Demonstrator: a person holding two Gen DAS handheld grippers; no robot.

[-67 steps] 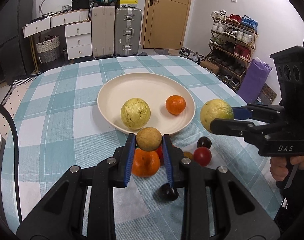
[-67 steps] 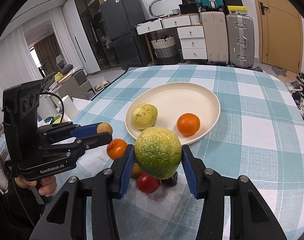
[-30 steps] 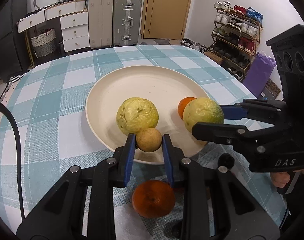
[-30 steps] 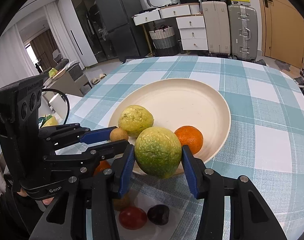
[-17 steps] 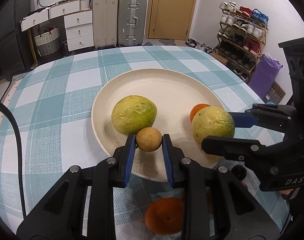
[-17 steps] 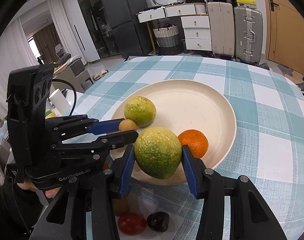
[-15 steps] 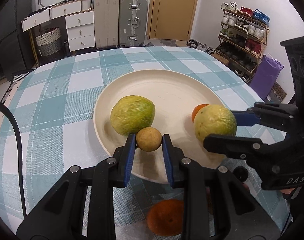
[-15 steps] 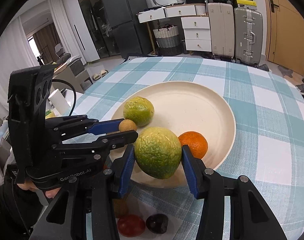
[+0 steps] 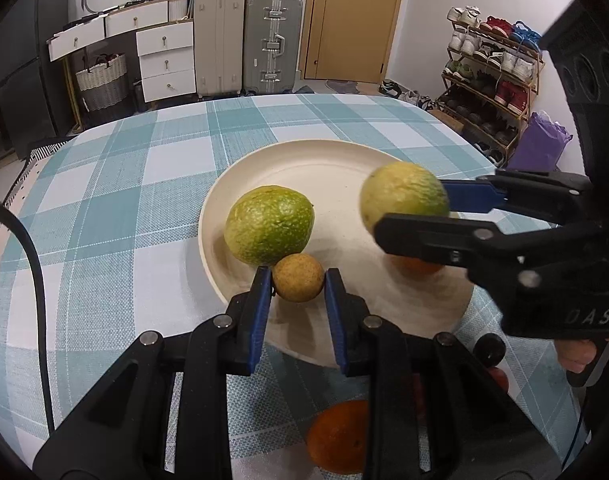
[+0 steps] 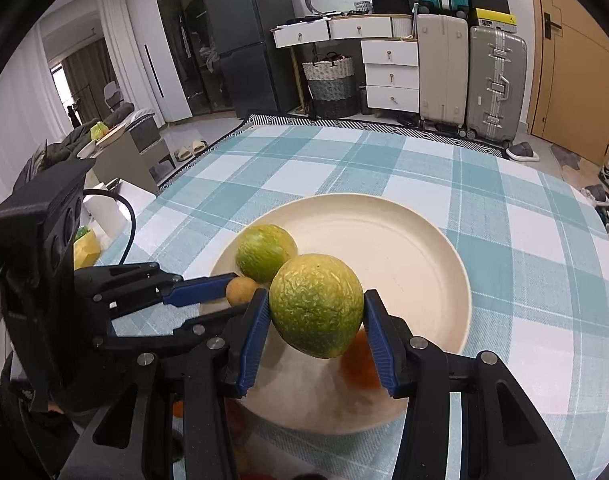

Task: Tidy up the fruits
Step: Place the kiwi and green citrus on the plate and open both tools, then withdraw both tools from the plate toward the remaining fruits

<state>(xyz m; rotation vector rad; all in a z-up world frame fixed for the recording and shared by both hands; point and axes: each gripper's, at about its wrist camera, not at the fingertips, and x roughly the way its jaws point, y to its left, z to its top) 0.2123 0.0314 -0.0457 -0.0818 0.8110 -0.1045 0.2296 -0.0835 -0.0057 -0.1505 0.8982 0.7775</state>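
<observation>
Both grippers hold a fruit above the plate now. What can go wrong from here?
1. The green fruit in the right gripper hangs over the orange on the plate; released there, it may hit it and roll.
2. The small brown fruit in the left gripper is close to the green fruit on the plate and may knock it.
3. The two grippers are close together and may collide.

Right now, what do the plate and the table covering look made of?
Plate: looks like matte cream plastic or fibre composite; dull surface with faint specks and no glaze shine, so ceramic seems less likely, though unconfirmed.
Table covering: appears to be woven fabric or textured vinyl; fine grid weave shows across the teal-and-white check print.
</observation>
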